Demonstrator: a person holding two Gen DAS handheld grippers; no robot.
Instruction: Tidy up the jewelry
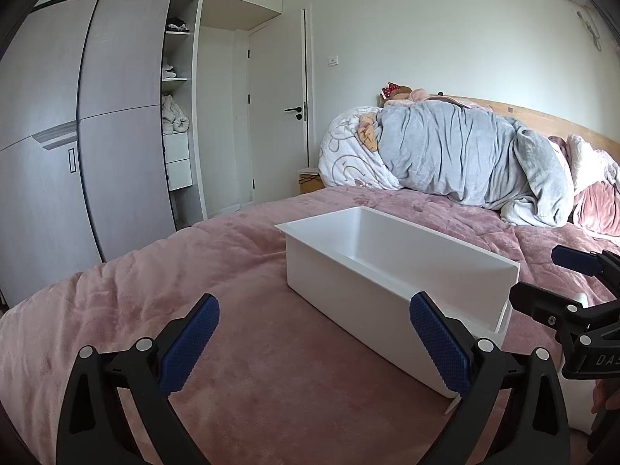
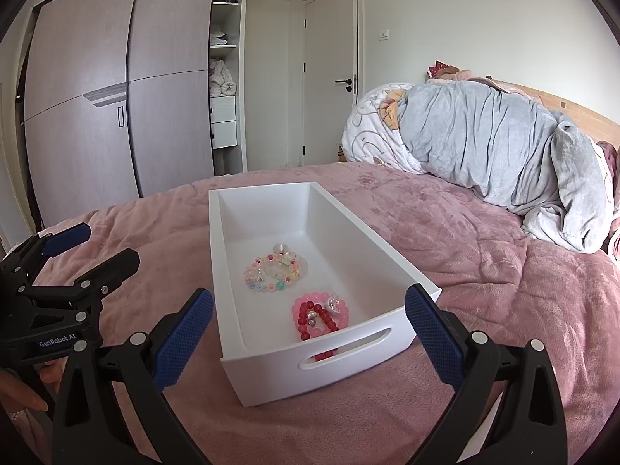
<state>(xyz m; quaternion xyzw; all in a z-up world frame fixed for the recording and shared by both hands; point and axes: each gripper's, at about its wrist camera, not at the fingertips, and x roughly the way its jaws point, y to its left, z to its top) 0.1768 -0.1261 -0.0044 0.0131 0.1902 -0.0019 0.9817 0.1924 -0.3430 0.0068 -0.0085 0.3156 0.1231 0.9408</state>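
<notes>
A: Bracelets? Where are they?

B: Pastel bracelet [image 2: 276, 273] and red-pink bracelets [image 2: 320, 316] lie inside the white box [image 2: 422, 290] on my bed [image 2: 484, 263]. My left gripper [image 1: 314, 339] and right gripper [image 2: 309, 331] gape, holding nothing. Seemingly nearly done; no loose jewelry visible.

Bed [image 2: 484, 271] under a pink plush blanket

A white bin [image 2: 391, 259] sits on the blanket; a bunched grey duvet [image 2: 503, 147] lies by the headboard.

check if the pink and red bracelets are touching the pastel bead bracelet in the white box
Apart. The right wrist view shows bare white box floor between the pink and red bracelets and the pastel bead bracelet.
</notes>
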